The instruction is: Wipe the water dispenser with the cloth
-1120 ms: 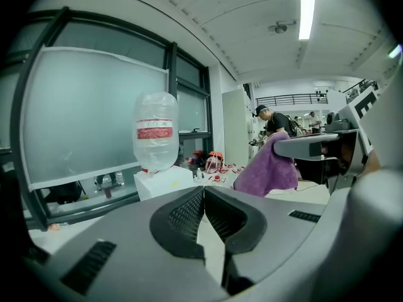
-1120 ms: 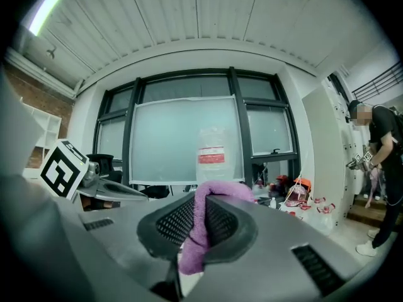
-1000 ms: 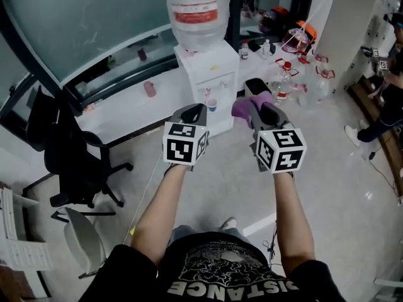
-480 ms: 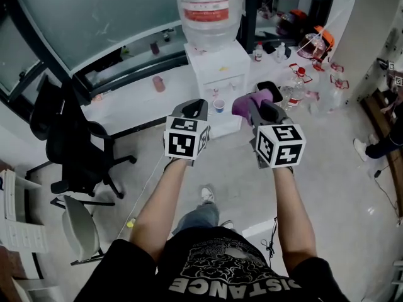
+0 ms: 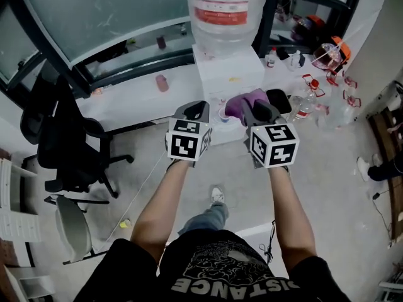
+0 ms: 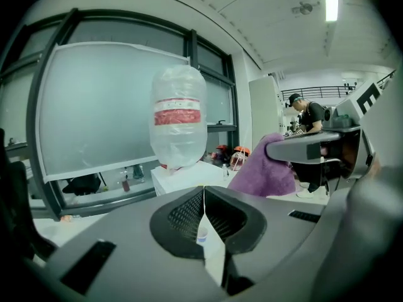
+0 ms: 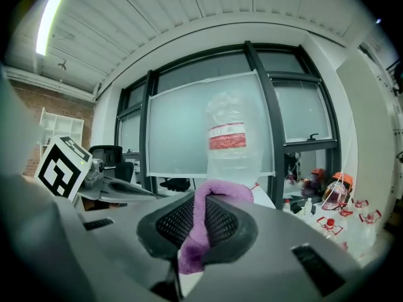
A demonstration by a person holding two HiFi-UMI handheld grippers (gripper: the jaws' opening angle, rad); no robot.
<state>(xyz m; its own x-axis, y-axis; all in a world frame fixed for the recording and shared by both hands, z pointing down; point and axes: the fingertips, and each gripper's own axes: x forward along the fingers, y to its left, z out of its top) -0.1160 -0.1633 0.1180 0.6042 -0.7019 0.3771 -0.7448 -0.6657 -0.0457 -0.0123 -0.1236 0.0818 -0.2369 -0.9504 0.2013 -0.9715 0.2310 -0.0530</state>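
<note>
Closes on the water dispenser (image 5: 230, 79) with a step forward: stands nearer and more squarely ahead in the head view than a second ago, white body and big upturned bottle (image 5: 227, 8) now just beyond both gripper tips rather than well up the frame, backed against the low ledge under the window. Carries the purple cloth (image 5: 241, 104) in the right gripper (image 5: 259, 103), jaws clamped on a fold of it, bunched top poking up over the pads and a short tail hanging below them in the right gripper view. Holds the left gripper (image 5: 196, 110) level just beside, jaws pressed together on nothing, only a thin seam at the tips. No contact with the dispenser yet, to judge from both gripper views, cloth and white cabinet still apart. Reads as approach nearly finished and wiping not begun; probably calls next for reaching the cloth forward onto the cabinet top or front panel, gently enough not to rock the bottle.
</note>
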